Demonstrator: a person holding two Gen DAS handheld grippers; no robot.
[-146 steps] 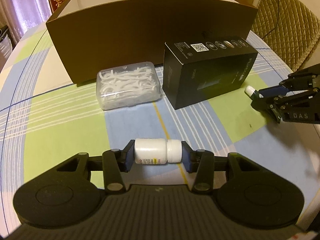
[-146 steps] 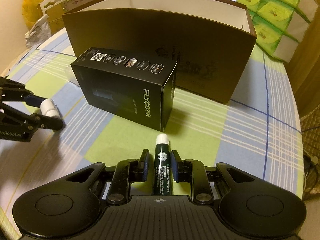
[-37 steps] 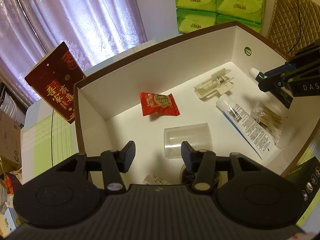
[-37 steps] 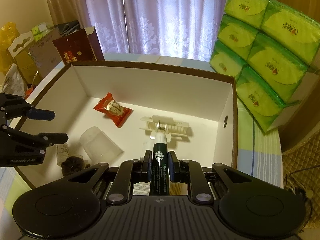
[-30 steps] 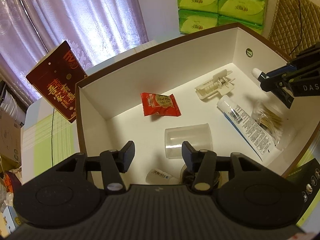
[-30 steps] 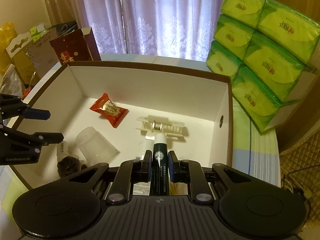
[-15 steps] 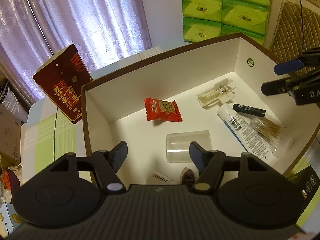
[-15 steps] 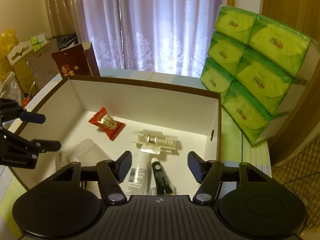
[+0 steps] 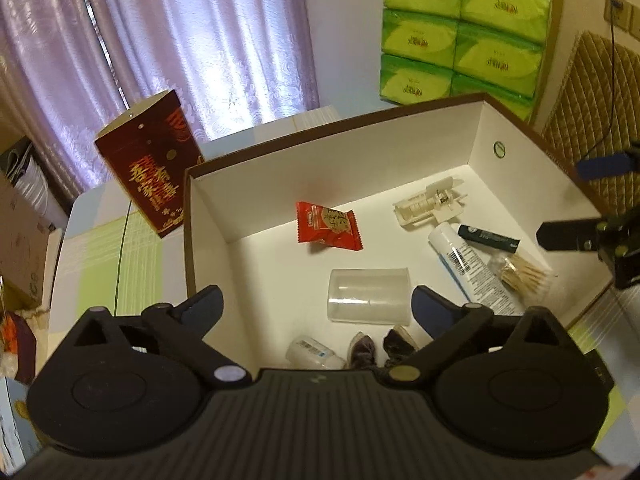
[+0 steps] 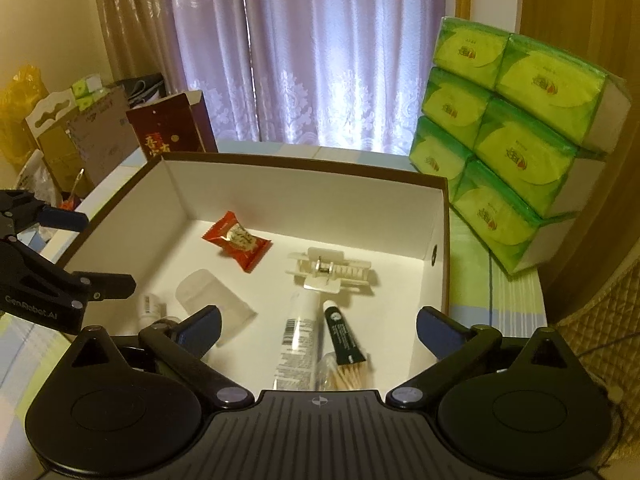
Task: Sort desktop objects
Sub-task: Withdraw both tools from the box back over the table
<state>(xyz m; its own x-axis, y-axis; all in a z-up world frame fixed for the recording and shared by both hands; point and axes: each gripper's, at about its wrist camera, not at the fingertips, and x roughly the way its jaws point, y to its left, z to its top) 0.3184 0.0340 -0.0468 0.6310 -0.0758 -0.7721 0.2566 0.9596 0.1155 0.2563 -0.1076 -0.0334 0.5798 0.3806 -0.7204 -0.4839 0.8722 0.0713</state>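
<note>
Brown cardboard box with a white inside [image 9: 208, 216], mid-frame, already holds a dark green tube [image 10: 344, 338], a small white bottle [image 9: 310, 352] and other bits; left claw [image 9: 316, 306] and right claw [image 10: 318, 328] hang spread and empty. Worktop leftovers cannot be seen.

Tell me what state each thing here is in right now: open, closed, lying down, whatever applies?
Left hand-held gripper: open, empty.
Right hand-held gripper: open, empty.
Box: open, no lid on.
Clear cup: lying on its side.
White tube: lying flat, capped.
Dark green tube: lying flat beside the white tube.
Small white bottle: on its side.
Red snack packet: sealed, lying flat.
Hair clip: closed.
</note>
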